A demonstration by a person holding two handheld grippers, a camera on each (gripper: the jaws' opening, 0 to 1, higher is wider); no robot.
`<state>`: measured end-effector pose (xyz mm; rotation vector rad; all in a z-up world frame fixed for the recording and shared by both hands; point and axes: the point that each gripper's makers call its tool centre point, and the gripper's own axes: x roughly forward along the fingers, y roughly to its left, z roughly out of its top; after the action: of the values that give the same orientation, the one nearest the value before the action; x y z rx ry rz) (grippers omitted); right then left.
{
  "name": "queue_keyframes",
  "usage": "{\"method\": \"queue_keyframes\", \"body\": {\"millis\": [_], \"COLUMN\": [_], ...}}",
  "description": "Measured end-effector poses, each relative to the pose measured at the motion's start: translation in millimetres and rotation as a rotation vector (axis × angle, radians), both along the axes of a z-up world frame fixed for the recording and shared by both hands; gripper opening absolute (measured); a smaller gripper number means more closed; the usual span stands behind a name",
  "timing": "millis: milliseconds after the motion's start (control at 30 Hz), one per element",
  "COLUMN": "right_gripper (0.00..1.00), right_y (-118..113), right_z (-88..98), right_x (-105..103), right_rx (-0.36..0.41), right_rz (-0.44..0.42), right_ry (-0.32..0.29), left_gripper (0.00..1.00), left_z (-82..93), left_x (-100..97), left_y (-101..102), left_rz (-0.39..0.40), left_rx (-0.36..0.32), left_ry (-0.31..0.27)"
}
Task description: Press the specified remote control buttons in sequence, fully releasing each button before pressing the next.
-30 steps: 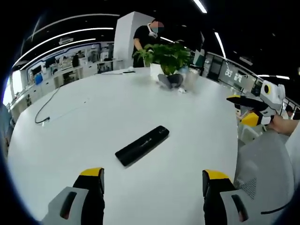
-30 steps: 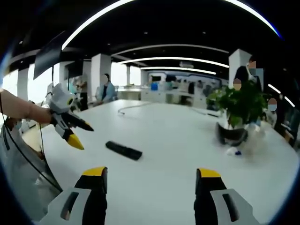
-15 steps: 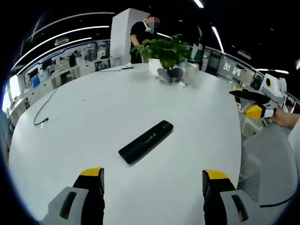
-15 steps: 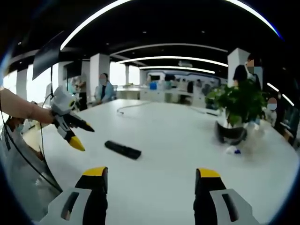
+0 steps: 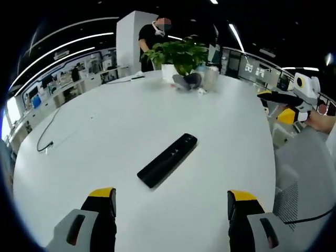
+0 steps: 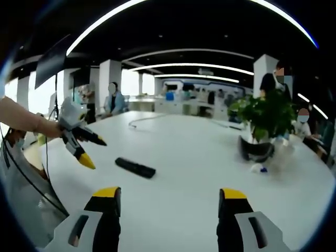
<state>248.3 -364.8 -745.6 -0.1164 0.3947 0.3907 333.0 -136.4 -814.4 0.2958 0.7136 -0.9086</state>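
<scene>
Left tool [image 5: 170, 210] nearer remote [image 5: 167, 159]; both tools released, bare table [image 5: 105, 131] all round.

Remote control [image 5: 167, 160] lies flat mid-bench [image 5: 105, 136]; left tongs [image 5: 170, 210] gaping, above the near edge, holding nothing.

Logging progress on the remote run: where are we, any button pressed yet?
Nothing looks done. The remote lies flat on the white table, untouched. In hand: the left gripper is open and aimed at it, short of contact. The right gripper, also open, is off to the side with the remote ahead. Left: every press in the sequence. The pictures cannot show which buttons have been pressed.
</scene>
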Motion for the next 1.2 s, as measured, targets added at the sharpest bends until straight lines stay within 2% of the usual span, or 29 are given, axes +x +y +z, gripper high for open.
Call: {"method": "queue_keyframes", "body": {"millis": [367,600,1200], "right_gripper": [0.74,0.74,0.73], "right_y": [3,3,4], "right_z": [-1.8,-2.6,-4.4], "right_x": [0,0,-1], "right_rx": [-0.014,-0.009,-0.003], "right_rz": [0.014,0.018,0.022], "right_ry": [0.007,0.012,0.024], "left_gripper": [0.92,0.92,0.90], "left_z": [2.3,-2.0,-11.7], "left_x": [11.9,20.6,36.2], "left_y": [-17,-20,-29], "left_rz": [-0.018,-0.041,-0.077], "left_rx": [-0.010,0.028,0.044], "left_ry": [0.000,-0.015,0.021]}}
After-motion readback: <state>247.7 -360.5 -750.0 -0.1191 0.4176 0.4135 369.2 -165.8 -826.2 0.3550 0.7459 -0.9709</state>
